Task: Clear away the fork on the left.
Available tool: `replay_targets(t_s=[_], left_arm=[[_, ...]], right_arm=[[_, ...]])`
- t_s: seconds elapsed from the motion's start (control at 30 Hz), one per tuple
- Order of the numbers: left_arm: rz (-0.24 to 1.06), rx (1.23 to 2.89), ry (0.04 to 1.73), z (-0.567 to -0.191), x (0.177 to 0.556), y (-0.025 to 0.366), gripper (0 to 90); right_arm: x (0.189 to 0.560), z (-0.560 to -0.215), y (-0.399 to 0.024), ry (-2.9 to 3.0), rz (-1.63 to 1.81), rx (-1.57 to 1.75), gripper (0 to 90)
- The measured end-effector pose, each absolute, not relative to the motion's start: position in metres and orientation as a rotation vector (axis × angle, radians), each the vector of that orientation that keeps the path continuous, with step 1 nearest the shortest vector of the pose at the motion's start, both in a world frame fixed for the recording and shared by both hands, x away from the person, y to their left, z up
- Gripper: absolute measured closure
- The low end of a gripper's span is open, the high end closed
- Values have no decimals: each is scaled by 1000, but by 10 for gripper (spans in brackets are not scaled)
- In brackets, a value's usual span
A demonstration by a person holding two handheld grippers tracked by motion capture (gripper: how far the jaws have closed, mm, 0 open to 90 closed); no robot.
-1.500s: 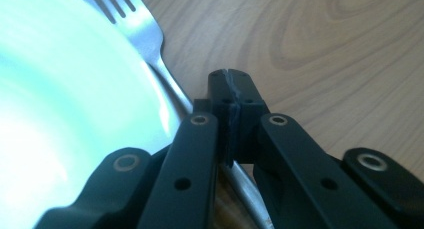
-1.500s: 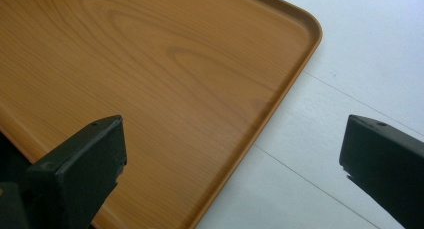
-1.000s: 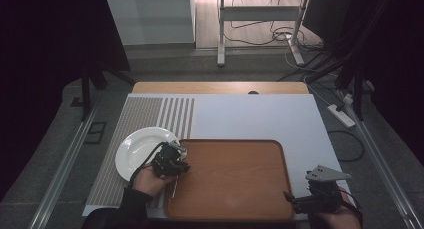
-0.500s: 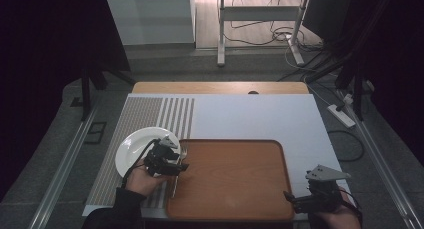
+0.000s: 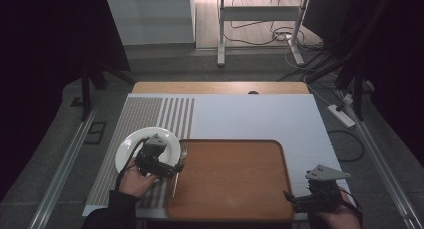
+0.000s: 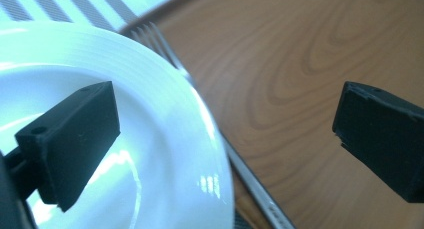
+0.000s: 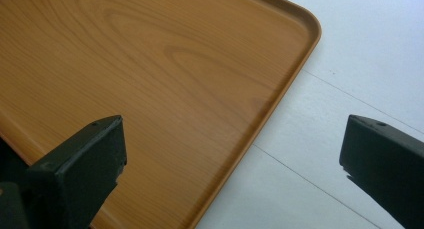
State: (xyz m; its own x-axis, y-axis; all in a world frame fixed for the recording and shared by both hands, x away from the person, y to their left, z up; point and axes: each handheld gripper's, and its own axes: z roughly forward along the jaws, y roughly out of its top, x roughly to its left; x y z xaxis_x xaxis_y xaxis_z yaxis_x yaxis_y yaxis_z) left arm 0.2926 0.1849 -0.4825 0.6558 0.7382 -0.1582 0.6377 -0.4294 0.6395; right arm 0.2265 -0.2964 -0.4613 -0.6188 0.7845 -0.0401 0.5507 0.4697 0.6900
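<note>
We have just been opening the left gripper [image 6: 225, 149], now spread and empty, over the fork [image 5: 178, 170] at the tray's [image 5: 235, 209] nine o'clock edge. The right gripper [image 7: 235, 174] is spread too. Next we likely fetch the plate [image 5: 131, 148].

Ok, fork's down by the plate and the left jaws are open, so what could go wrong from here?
The fork lies along the tray rim, close beside the plate; whether it sits flat is unclear, so it might slip. The left gripper, whose jaws have just been opening, hangs over plate and fork; drawing back could nudge either. The right gripper waits open at the tray's corner and could bump it.
</note>
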Motion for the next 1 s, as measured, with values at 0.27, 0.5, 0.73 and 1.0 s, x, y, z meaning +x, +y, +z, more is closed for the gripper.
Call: replay_targets(t_s=[0.27,0.5,0.73,1.0], left_arm=[[217,2142,1079,-485,283,197,0],[217,2091,1089,-485,271,212,0],[222,2072,1109,-487,258,224,0],[239,2069,1140,-491,245,236,0]], right_arm=[[226,-461,-297,2371,924,1125,0],[226,-461,-296,2371,921,1123,0],[227,-461,-295,2378,913,1122,0],[225,-461,-296,2367,920,1134,0]])
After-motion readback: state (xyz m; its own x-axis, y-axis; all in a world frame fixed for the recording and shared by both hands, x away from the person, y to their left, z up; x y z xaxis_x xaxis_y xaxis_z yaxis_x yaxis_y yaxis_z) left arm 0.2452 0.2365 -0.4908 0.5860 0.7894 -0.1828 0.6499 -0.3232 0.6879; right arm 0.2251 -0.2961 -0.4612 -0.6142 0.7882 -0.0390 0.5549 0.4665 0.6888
